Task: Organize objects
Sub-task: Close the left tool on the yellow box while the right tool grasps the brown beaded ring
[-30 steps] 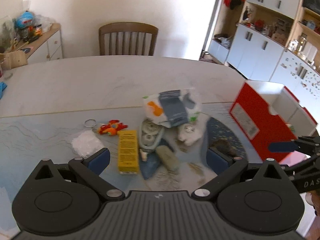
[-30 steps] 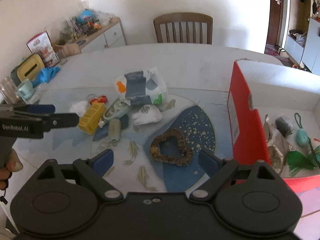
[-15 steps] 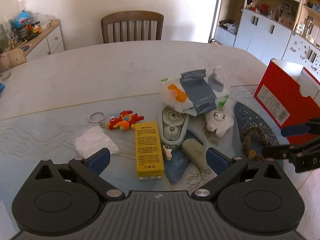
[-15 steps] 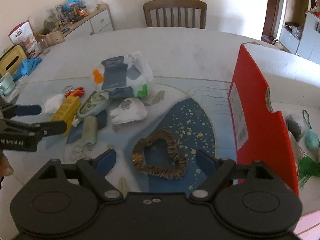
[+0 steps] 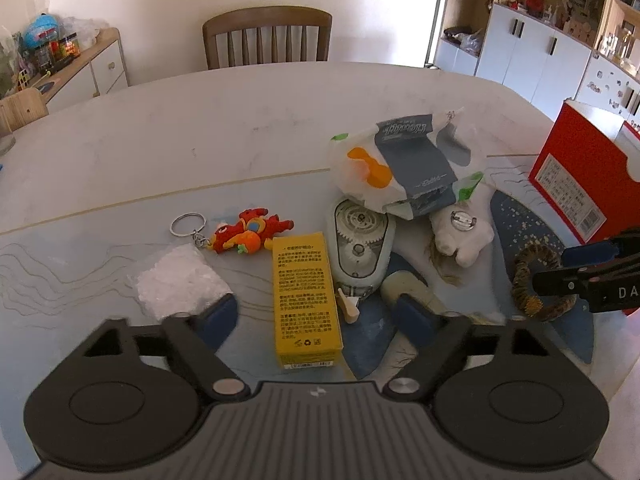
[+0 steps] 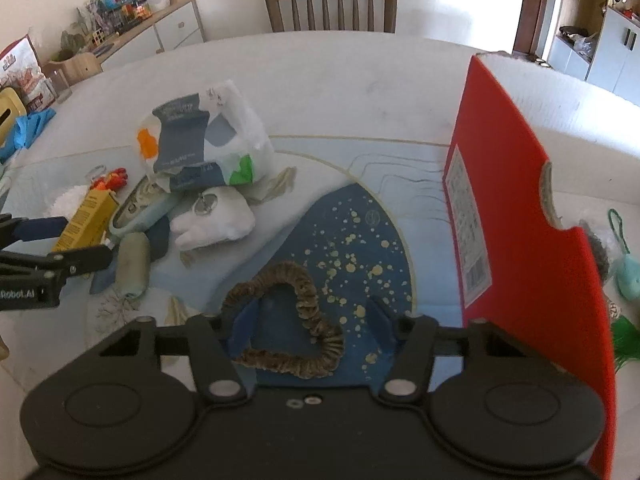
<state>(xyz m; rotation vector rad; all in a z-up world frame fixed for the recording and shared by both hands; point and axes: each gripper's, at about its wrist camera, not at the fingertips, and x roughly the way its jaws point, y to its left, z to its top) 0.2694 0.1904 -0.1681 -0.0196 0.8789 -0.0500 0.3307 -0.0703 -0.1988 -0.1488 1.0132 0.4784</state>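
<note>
Loose items lie on the table mat: a yellow box (image 5: 306,298), a red toy keychain (image 5: 250,231), a clear plastic bag (image 5: 178,282), a tape dispenser (image 5: 360,246), a white plush (image 5: 460,236), a printed bag (image 5: 404,164) and a brown scrunchie (image 6: 286,322). My left gripper (image 5: 314,320) is open, its jaws either side of the yellow box's near end. My right gripper (image 6: 306,322) is open and low over the scrunchie, one finger (image 6: 244,320) inside its loop. The red box (image 6: 516,208) stands to the right.
The red box holds a teal toy (image 6: 632,276) and green feathers (image 6: 624,338). A wooden chair (image 5: 266,36) stands at the table's far side. A cluttered sideboard (image 5: 60,64) is at the back left and white cabinets (image 5: 536,56) at the back right.
Both grippers have moved forward and down toward the table. The left now brackets the yellow box; the right has come down onto the scrunchie.
</note>
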